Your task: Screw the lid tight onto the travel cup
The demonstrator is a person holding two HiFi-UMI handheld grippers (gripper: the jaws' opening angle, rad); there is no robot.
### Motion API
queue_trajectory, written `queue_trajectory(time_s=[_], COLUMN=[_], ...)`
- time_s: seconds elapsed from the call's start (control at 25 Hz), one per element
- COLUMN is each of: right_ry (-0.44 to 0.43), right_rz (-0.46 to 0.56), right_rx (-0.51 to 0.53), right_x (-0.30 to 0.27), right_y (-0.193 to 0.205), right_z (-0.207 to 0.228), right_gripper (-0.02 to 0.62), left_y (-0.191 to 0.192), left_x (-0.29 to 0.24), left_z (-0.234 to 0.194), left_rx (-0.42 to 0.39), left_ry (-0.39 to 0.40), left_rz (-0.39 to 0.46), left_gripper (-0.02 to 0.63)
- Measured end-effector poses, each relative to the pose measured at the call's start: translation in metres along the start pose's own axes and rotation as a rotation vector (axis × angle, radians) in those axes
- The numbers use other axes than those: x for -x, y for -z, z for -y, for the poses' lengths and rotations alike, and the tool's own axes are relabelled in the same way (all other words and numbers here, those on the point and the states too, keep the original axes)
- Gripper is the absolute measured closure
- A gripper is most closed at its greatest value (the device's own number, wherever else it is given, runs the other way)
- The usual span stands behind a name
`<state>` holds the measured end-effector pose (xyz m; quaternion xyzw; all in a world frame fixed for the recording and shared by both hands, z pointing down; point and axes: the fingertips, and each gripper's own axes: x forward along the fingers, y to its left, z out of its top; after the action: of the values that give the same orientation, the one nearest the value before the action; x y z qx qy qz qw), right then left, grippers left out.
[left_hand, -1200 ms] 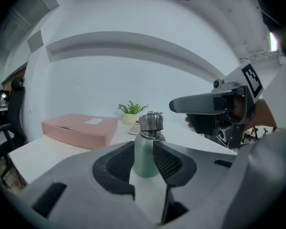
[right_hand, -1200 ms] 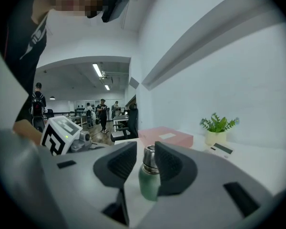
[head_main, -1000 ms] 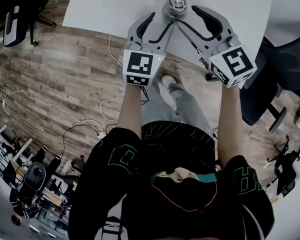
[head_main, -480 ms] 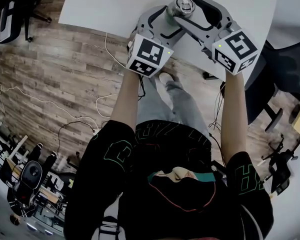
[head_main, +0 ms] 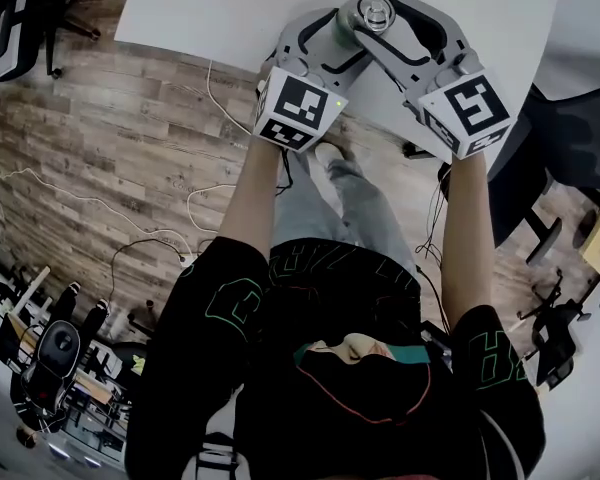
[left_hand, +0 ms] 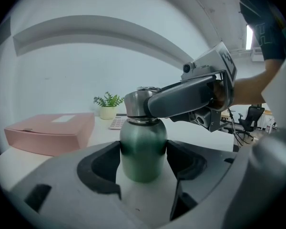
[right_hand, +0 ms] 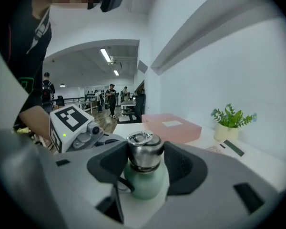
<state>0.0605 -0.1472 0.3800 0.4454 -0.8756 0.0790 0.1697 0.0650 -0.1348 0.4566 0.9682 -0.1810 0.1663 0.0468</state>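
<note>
A green metal travel cup (left_hand: 143,149) stands upright on the white table (head_main: 230,18), with its steel lid (right_hand: 144,151) on top. My left gripper (left_hand: 143,162) has both pads against the cup's green body low down and is shut on it. My right gripper (right_hand: 145,160) reaches in from the other side at lid height; its jaws are closing, and their pads touch the lid on both sides. In the head view the two grippers (head_main: 348,36) (head_main: 385,18) cross around the lid (head_main: 373,13) near the table's front edge.
A pink flat box (left_hand: 52,132) lies on the table behind the cup, beside a small potted plant (left_hand: 107,106) and a calculator (left_hand: 117,123). An office chair (head_main: 540,168) stands to the right, and cables (head_main: 210,198) trail over the wooden floor.
Both grippers have moved forward from in front of the cup to enclose it. The right gripper's marker cube has then turned a little around the lid.
</note>
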Motion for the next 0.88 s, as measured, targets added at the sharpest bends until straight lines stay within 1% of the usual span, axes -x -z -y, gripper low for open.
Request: queue_trajectory(time_s=[0.12, 0.2, 0.36, 0.8, 0.88], right_ry=[0.034, 0.06, 0.134, 0.487, 0.533], right_rz=[-0.026, -0.025, 0.0, 0.121, 0.132], right_rx=[0.06, 0.075, 0.036, -0.065, -0.072], right_x=[-0.0005, -0.001, -0.0011, -0.0005, 0.0001], right_y=[0.0007, 0.0028, 0.0062, 0.0053, 0.0051], right_z=[-0.0019, -0.0003, 0.0007, 0.0011, 0.0006], right_gripper=[0.356, 0.356, 0.357, 0.357, 0.357], left_y=[-0.0003, 0.0005, 0.0024, 0.0039, -0.0005], left_x=[-0.0009, -0.002, -0.002, -0.0002, 0.0009], left_z=[0.0, -0.0002, -0.0011, -0.0023, -0.0029], left_rx=[0.002, 0.003, 0.003, -0.01, -0.028], left_ry=[-0.001, -0.003, -0.007, -0.016, -0.012], left_rz=[0.003, 0.005, 0.012, 0.027, 0.035], left_gripper=[0.291, 0.291, 0.291, 0.293, 0.293])
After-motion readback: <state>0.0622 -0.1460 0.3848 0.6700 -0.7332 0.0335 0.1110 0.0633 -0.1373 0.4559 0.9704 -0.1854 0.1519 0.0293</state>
